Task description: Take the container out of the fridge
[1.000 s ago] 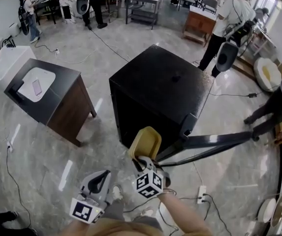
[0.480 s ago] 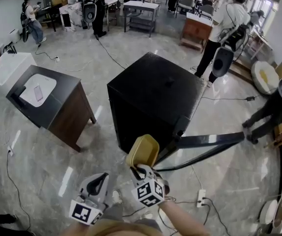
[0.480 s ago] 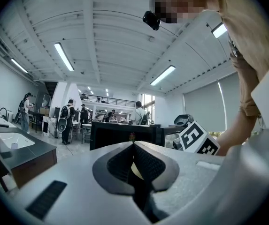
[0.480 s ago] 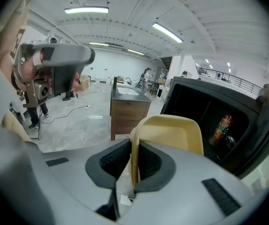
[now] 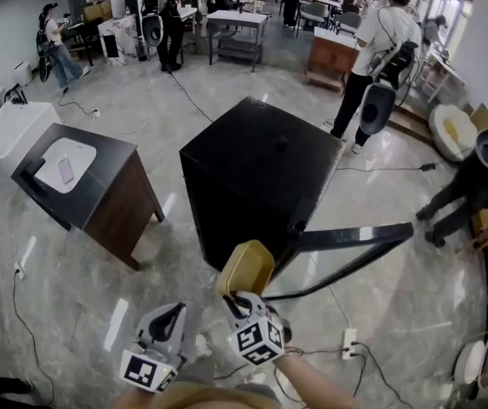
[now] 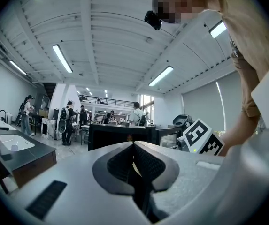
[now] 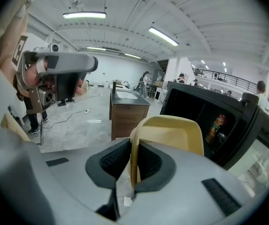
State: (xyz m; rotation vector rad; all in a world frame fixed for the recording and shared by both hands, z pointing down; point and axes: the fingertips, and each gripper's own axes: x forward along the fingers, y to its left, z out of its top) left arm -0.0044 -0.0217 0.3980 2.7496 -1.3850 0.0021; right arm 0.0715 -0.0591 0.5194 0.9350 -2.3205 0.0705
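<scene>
The yellow container is already clear of the fridge. Your right gripper holds it, jaws clamped on its thin rim. It rises at 12 o'clock from those jaws, and its long axis runs away from you toward the fridge. The fridge door is swung out to 3 o'clock. Your left gripper hangs at 9 o'clock of the right one, jaws together on nothing. The label on the bottle inside the fridge is too blurred to read.

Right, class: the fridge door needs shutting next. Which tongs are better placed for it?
Probably the left tongs: shut and empty, while the right tongs clamp the container. The door hangs open nearer the right side, though.
</scene>
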